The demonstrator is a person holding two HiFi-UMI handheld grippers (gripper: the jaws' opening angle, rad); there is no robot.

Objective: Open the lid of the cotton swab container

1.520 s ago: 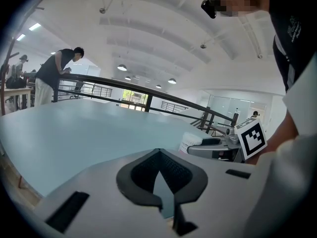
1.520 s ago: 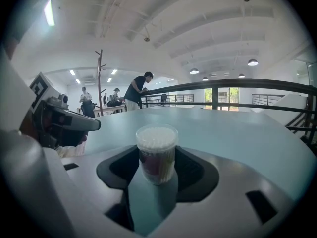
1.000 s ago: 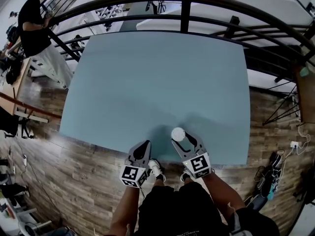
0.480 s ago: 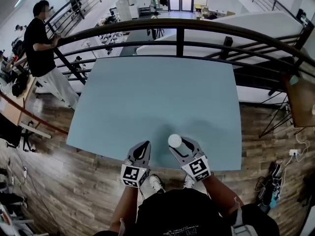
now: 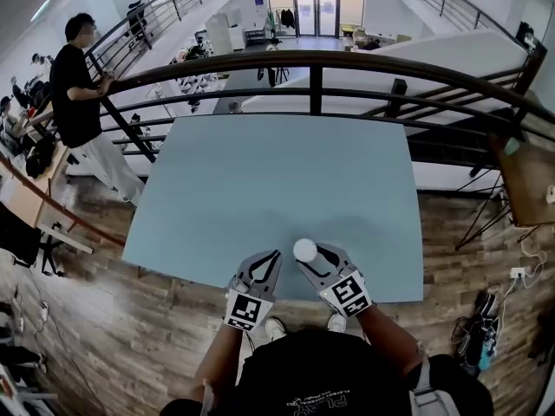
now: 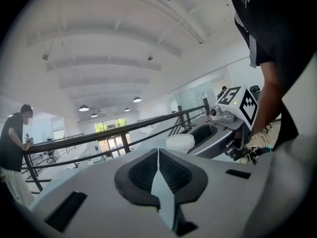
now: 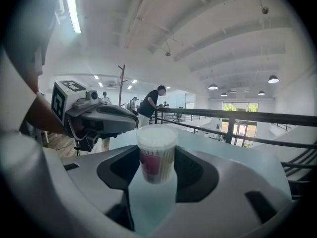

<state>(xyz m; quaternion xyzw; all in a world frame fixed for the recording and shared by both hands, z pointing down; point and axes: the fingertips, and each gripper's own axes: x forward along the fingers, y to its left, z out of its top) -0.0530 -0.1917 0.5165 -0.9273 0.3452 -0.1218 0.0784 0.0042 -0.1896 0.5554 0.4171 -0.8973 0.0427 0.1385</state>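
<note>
Right gripper (image 7: 157,170) is clamped on the cotton swab container (image 7: 156,155), upright between its jaws. Lid (image 7: 157,134) looks still on. Left gripper (image 6: 158,170): jaws together, empty, just beside the right one. Table (image 5: 277,172) below and beyond. Grasp done, opening not started.

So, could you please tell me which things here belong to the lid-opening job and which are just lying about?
Part of the job:
- cotton swab container, gripped by the right hand-held gripper
- lid, still on
- left hand-held gripper, shut and empty

Just about:
- table
- railing
- person at the railing
</note>
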